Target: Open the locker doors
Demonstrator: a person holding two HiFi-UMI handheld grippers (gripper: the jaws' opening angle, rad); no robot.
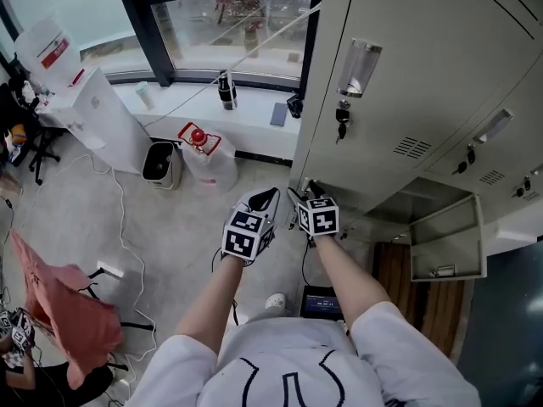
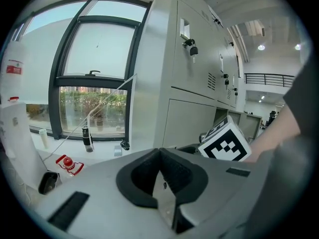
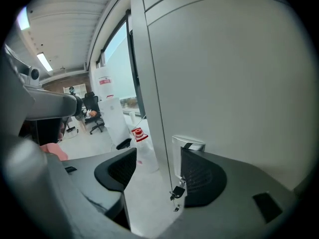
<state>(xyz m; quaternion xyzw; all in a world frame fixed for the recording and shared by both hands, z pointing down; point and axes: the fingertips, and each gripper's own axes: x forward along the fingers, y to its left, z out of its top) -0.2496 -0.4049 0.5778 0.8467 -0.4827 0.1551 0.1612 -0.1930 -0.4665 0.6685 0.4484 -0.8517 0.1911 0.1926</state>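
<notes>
Bank of grey lockers (image 1: 424,66): fills the right of the head view, standing beside the window (image 1: 229,32); the nearest upper door is closed, while a lower door (image 1: 447,242) farther right hangs open. Pale floor (image 1: 85,219): carries a red cloth (image 1: 64,303) at the left, with a small bin (image 1: 159,163) and a red-capped jug (image 1: 208,155) under the sill. Dark bottle (image 1: 226,90): upright on the sill. Right claw (image 3: 154,173): released, jaws spread wide, gripping nothing; it is held low at the bank's near corner, and its own view frames the closed door's handle (image 3: 187,148) and hanging keys (image 3: 177,192), untouched. Left claw (image 2: 160,156): clenched and empty, just left of the right one.
</notes>
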